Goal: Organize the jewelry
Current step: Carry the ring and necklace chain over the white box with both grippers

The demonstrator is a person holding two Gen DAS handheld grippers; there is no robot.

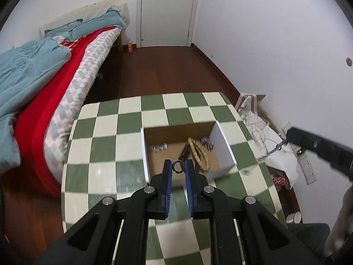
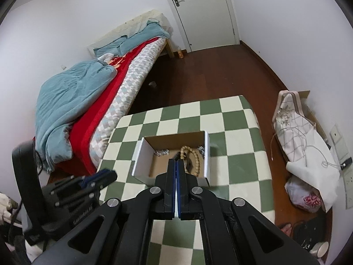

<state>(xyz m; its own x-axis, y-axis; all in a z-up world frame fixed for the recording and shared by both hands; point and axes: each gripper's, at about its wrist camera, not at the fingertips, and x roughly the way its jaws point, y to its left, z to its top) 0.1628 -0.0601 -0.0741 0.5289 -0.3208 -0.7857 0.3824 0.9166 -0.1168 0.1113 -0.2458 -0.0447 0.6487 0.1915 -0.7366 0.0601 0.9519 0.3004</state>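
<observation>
A bed (image 2: 92, 101) with a blue quilt and red sheet stands along the left wall. Just right of it is a desk (image 1: 106, 132) covered in green and cream checks. On the desk sits an open cardboard box (image 2: 141, 159) with white outer walls. Inside the box lie a string of tan wooden beads (image 2: 194, 156), a dark item beside them, and small silvery pieces (image 2: 161, 152) near the far wall.

The left gripper (image 1: 178, 165) hovers over the box's near edge, its blue-padded fingers (image 1: 166, 170) narrowly parted and pinching a small dark metal ring (image 1: 177, 166) between their tips. The right gripper (image 2: 177, 165) is held above the box, fingers pressed fully together; in the left view a thin silvery chain (image 1: 272, 151) dangles from its tip, blurred. Farther right, bags (image 2: 302, 141) rest on the floor against the wall.
</observation>
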